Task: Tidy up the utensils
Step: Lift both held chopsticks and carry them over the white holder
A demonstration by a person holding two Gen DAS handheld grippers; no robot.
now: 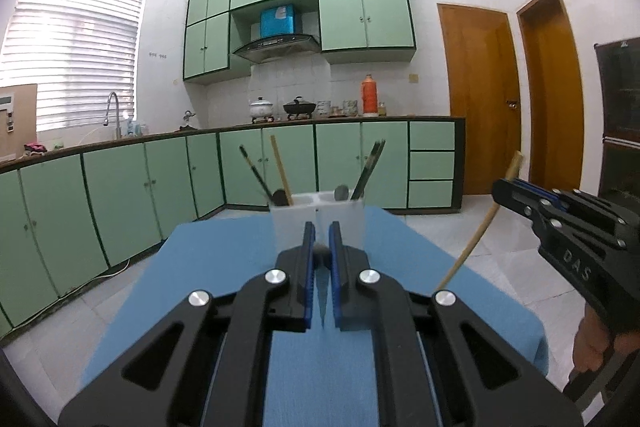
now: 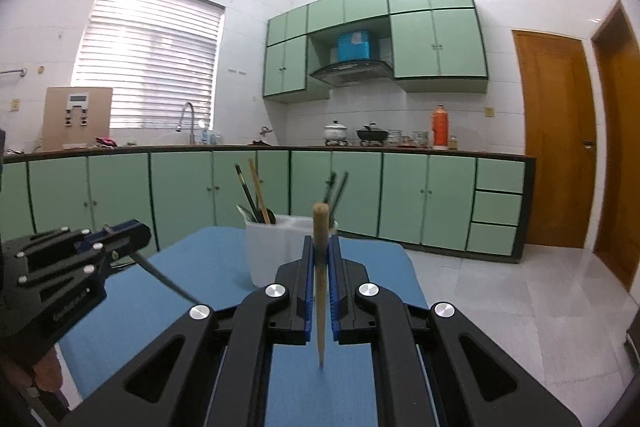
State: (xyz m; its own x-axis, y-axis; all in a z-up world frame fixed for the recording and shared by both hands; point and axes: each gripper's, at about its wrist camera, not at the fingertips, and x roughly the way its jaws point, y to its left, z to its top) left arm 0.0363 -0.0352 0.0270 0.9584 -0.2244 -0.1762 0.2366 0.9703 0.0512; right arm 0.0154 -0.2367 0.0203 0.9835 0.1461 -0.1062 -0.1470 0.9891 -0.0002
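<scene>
My left gripper (image 1: 322, 233) is shut on a dark chopstick (image 1: 322, 301), which hangs point down between the blue pads. In the right wrist view the same left gripper (image 2: 138, 233) holds that dark chopstick (image 2: 166, 281) slanting down over the table. My right gripper (image 2: 320, 245) is shut on a bamboo chopstick (image 2: 320, 279), held nearly upright; from the left it shows as the right gripper (image 1: 502, 187) with the bamboo chopstick (image 1: 474, 243). Ahead stands a translucent white two-compartment holder (image 1: 294, 223) (image 2: 266, 255) with chopsticks and spoons in both halves. Both grippers hover above the table, short of the holder.
The table wears a blue cloth (image 1: 208, 267) (image 2: 192, 267), with the holder near its far edge. Beyond are green kitchen cabinets (image 1: 120, 195), a counter with pots and an orange flask (image 1: 370, 95), and wooden doors (image 1: 480, 95) on the right. A person's hand (image 1: 596, 343) grips the right tool.
</scene>
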